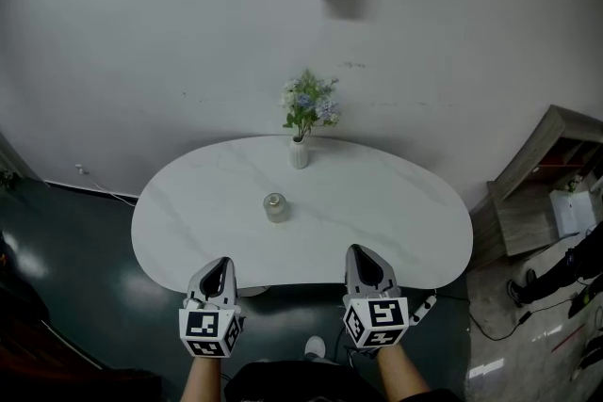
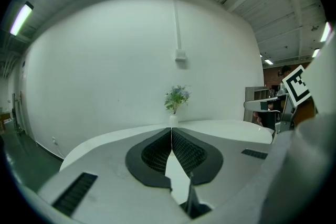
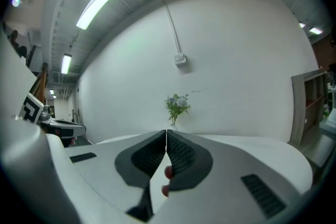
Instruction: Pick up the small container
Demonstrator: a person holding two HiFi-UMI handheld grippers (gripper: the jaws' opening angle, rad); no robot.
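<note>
A small glass container (image 1: 274, 206) with a lid stands near the middle of the white oval table (image 1: 396, 221). My left gripper (image 1: 218, 274) hovers at the table's near edge, left of centre, its jaws shut with nothing between them. My right gripper (image 1: 362, 264) hangs over the near edge to the right, its jaws likewise shut and empty. Both grippers are well short of the container. In the left gripper view the shut gripper (image 2: 171, 134) hides the container; in the right gripper view the shut gripper (image 3: 166, 136) hides it too.
A white vase of flowers (image 1: 303, 120) stands at the table's far edge against the white wall, also seen as a vase of flowers (image 2: 176, 104) and a vase of flowers (image 3: 176, 109). A wooden shelf unit (image 1: 542, 193) stands to the right. Dark floor surrounds the table.
</note>
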